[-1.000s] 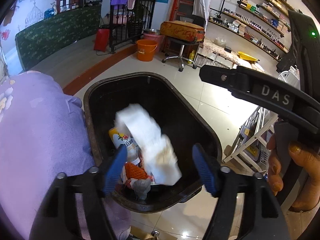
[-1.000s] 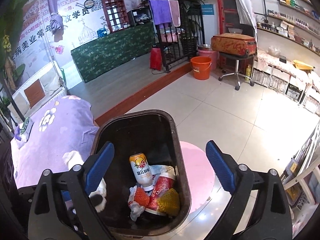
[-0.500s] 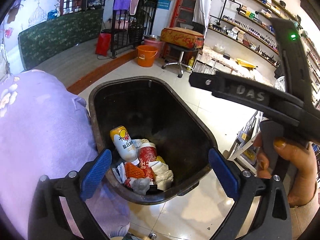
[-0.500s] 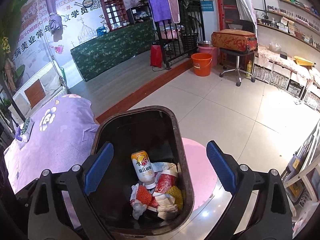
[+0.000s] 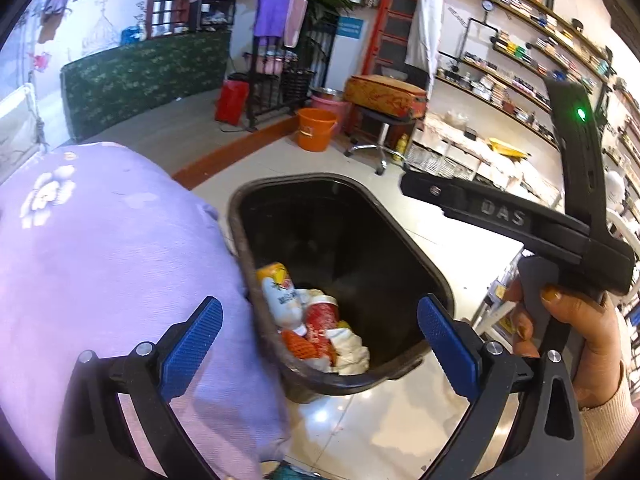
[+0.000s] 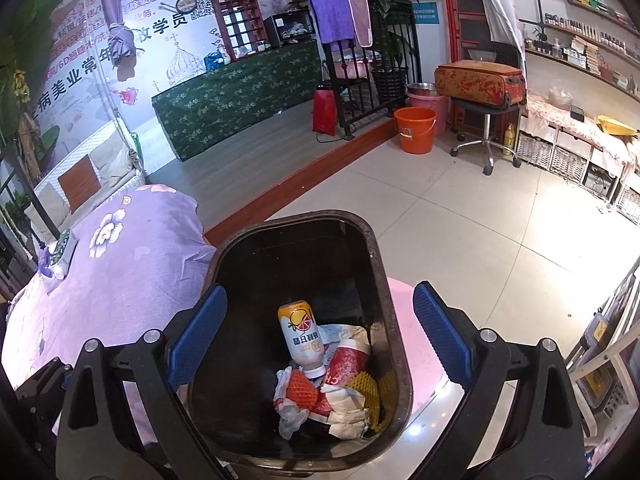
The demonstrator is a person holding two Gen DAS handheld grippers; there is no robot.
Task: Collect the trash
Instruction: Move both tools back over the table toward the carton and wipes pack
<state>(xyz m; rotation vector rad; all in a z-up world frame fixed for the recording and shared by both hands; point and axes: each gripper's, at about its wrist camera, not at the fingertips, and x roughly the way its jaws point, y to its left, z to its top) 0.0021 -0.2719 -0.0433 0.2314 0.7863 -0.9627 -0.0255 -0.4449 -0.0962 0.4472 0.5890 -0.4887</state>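
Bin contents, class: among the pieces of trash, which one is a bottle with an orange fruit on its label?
The drink bottle, lying neck-down at the left of the pile; beside it are a red paper cup and crumpled wrappers.

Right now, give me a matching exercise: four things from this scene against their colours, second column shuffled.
Things:
1. bin
2. bucket
3. bedspread
4. cup

Colours:
a. red
b. purple
c. black
d. orange

Pairs: 1-c, 2-d, 3-b, 4-a
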